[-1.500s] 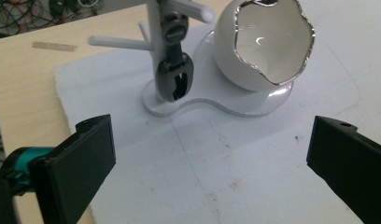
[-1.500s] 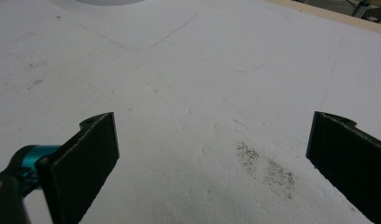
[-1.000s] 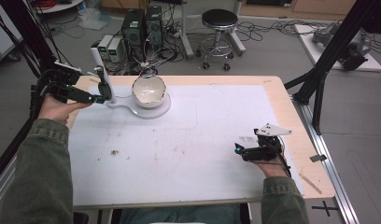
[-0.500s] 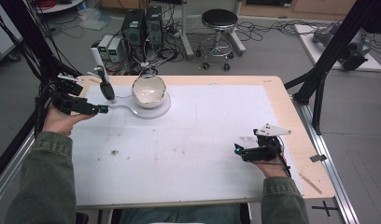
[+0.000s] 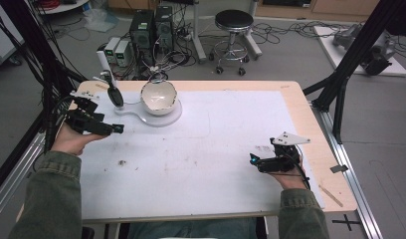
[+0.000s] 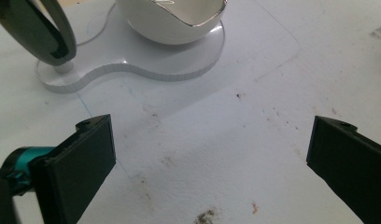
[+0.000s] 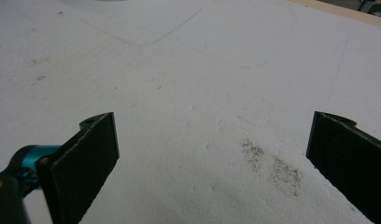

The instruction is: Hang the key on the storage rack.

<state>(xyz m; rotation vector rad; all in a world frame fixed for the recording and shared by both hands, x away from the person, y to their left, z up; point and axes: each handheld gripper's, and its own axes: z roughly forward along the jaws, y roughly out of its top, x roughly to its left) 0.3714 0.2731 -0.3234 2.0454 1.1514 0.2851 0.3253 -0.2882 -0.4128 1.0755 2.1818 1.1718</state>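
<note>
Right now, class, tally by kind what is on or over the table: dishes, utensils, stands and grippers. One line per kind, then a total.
Bowl: 1
Dark spoon, upright on the stand: 1
Clear stand under the bowl and spoon: 1
Grippers, both open, left gripper and right gripper: 2
Total: 5

The left tool (image 6: 209,154) has its two black jaws spread wide, nothing between them, above a white, speckled surface (image 6: 235,140). Ahead lies a clear, pear-shaped acrylic base plate (image 6: 132,58). A glossy white ceramic bowl (image 6: 172,18) sits on its wider end; a dark oval object on a short peg (image 6: 37,32) stands on the narrower end.
</note>
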